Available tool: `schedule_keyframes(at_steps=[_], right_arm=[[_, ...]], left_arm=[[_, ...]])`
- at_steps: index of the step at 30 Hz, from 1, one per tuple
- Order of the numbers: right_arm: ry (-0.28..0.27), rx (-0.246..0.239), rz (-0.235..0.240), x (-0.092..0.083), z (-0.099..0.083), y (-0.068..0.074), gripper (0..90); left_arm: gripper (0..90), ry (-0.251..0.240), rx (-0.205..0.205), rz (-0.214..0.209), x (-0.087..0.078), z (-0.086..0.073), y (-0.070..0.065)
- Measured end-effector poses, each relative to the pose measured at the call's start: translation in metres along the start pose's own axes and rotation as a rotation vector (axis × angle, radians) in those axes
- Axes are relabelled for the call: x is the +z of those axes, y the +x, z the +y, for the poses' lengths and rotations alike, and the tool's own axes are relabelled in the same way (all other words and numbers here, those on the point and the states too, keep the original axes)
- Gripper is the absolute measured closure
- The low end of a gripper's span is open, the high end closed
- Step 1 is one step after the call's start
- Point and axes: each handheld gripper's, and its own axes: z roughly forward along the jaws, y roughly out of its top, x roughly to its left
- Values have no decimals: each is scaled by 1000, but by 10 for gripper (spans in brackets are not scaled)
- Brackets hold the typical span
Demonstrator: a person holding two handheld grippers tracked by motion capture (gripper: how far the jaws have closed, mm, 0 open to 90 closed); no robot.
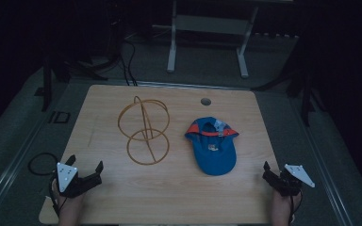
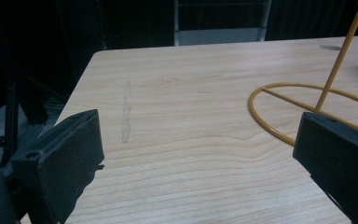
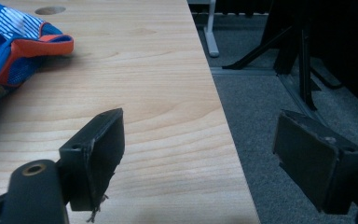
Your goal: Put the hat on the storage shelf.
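Observation:
A yellow wire stand (image 1: 146,133) of two rings and an upright loop sits left of centre on the wooden table (image 1: 179,188). A blue cap (image 1: 214,153) with orange trim lies to its right, underside up. At the near left corner, a hand holds my left gripper (image 1: 85,163) open. In the left gripper view the left gripper (image 2: 199,135) has bare wood between its jaws, and the wire stand (image 2: 337,65) is ahead to the right. My right gripper (image 1: 274,173) is open at the near right edge. The right gripper (image 3: 200,126) straddles that edge, the cap (image 3: 9,56) far ahead at left.
A round hole (image 1: 206,101) pierces the table near its far edge. Beyond the table stands a white metal frame (image 1: 172,42) on grey carpet. A looped cable (image 1: 40,162) lies on the floor at the left. Dark stand legs (image 3: 303,56) rise right of the table.

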Motion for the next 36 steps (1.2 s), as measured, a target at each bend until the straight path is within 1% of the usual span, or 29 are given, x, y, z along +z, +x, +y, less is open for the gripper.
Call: schedule_keyframes(at_steps=[5, 6, 8, 9, 10, 14, 15, 16, 17, 18, 19, 20, 21, 23, 24, 25, 27, 28, 29, 30, 31, 32, 33, 35, 36], right_arm=[[5, -12, 7, 1, 0, 1, 165], [10, -28, 29, 2, 1, 2, 165], [22, -27, 52, 3, 3, 2, 165], [27, -19, 73, 3, 5, 2, 165], [28, -7, 93, 3, 8, 1, 166], [21, -8, 137, -1, 21, 4, 165], [21, -8, 137, -1, 21, 4, 165], [16, 2, 150, -2, 28, 6, 165], [10, -2, 150, -2, 32, 7, 158], [6, -11, 146, -1, 35, 8, 147], [5, -15, 152, -1, 39, 9, 141], [5, -15, 152, -1, 39, 9, 141], [8, -6, 174, 2, 46, 10, 138], [14, -1, 195, 4, 52, 13, 138], [14, -1, 195, 4, 52, 13, 138], [13, -13, 203, 6, 58, 17, 138], [16, -23, 225, 8, 65, 21, 137], [16, -23, 225, 8, 65, 21, 137], [21, -25, 250, 10, 72, 26, 137], [22, -28, 266, 11, 76, 28, 137], [23, -34, 282, 12, 80, 30, 137], [23, -34, 282, 12, 80, 30, 137], [30, -48, 307, 13, 88, 35, 138], [28, -44, 349, 15, 96, 40, 138], [29, -49, 367, 16, 100, 42, 138]], left_arm=[[20, 0, 1, -6, 0, 0, 0], [19, -2, 3, -9, 0, 1, 0], [19, -2, 7, -9, 0, 1, 0], [19, -1, 6, -13, 1, 1, 0], [20, -2, 5, -13, 1, 0, -1], [20, -14, 3, -17, 0, 1, -1], [20, -14, 3, -17, 0, 1, -1], [20, -31, -19, -17, -1, 1, 0], [20, -37, -26, -20, -2, 2, 1], [20, -40, -27, -17, -2, 2, 1], [20, -41, -28, -16, -3, 2, 1], [20, -41, -28, -16, -3, 2, 1], [20, -43, -33, -16, -3, 2, 0], [20, -48, -41, -24, -3, 2, -1], [20, -48, -41, -24, -3, 2, -1], [19, -52, -38, -30, -3, 3, -2], [20, -52, -32, -39, -4, 3, -4], [20, -52, -32, -39, -4, 3, -4], [20, -55, -33, -52, -4, 4, -5], [19, -51, -25, -51, -4, 4, -6], [19, -54, -26, -61, -4, 4, -7], [20, -54, -26, -61, -4, 4, -7], [19, -45, -27, -69, -4, 4, -9], [20, -47, -32, -86, -4, 4, -10], [20, -47, -32, -86, -4, 4, -10]])
